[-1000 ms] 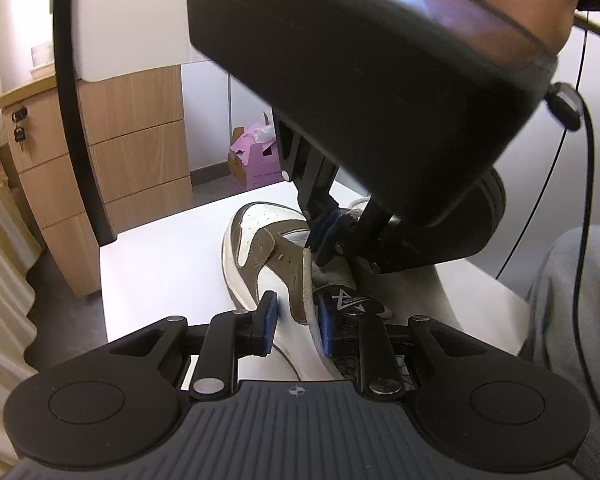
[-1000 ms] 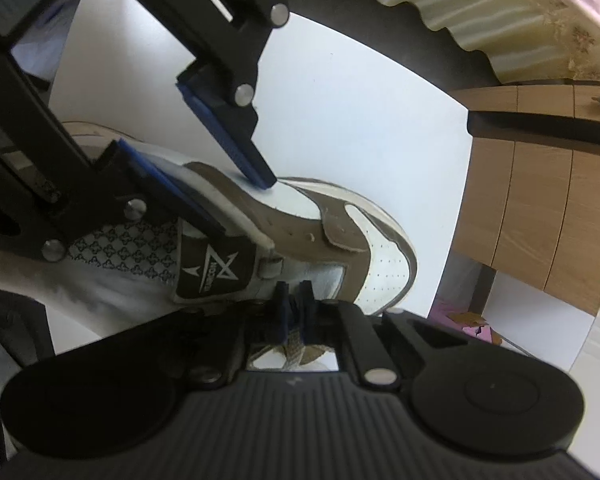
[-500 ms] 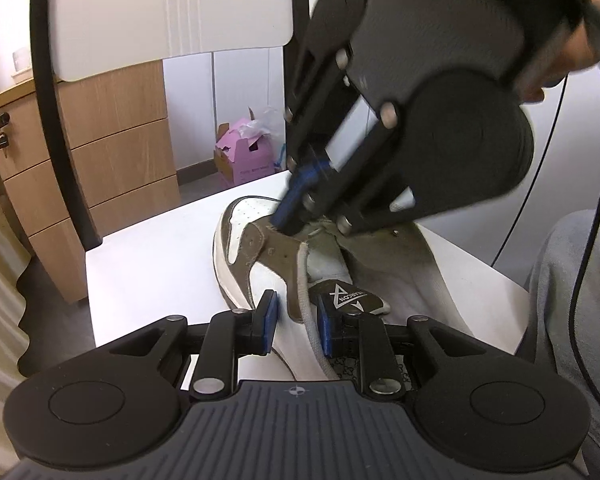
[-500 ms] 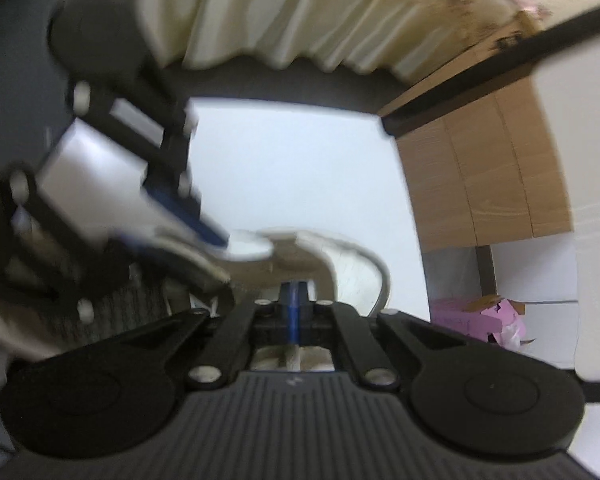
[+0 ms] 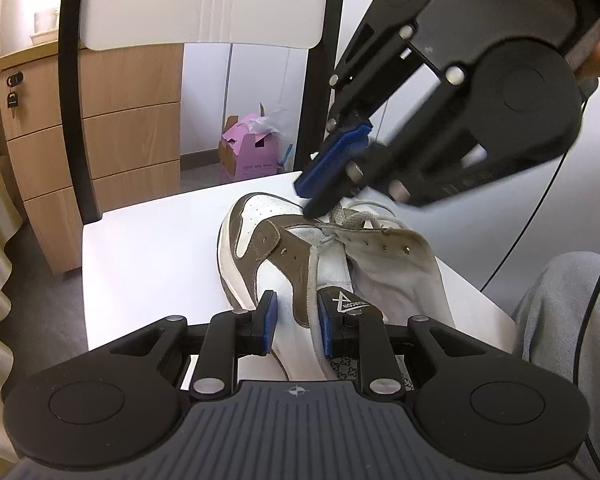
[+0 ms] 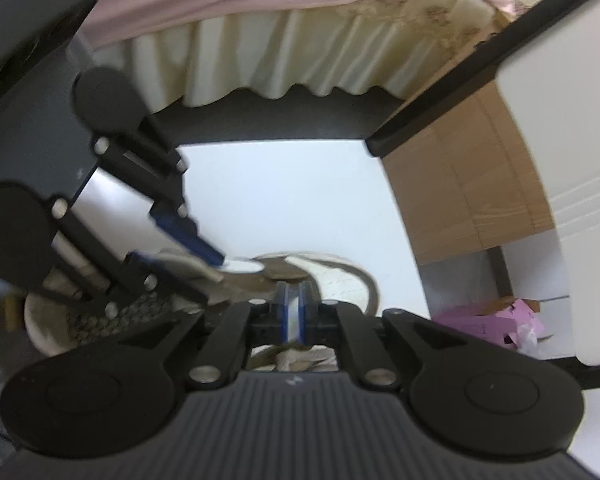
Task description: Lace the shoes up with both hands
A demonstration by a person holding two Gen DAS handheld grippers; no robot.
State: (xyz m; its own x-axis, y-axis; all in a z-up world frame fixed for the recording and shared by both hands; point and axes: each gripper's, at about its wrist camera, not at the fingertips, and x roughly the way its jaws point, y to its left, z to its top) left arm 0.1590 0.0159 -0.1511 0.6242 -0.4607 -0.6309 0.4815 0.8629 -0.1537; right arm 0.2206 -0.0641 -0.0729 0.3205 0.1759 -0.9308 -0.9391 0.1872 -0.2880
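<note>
The shoe (image 5: 284, 264) lies on the white table (image 5: 148, 248). The left gripper (image 5: 294, 326) is clamped on its brown eyelet flap (image 5: 300, 280), with the lace (image 5: 314, 276) also between the fingers. The right gripper (image 5: 320, 196) hangs just above the lace crossing (toe end); its jaws have just been opening, a narrow gap shows, nothing gripped.

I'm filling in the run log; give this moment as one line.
left gripper: shut on shoe side flap | right gripper: jaws just opening, above lace | lacing unfinished
</note>
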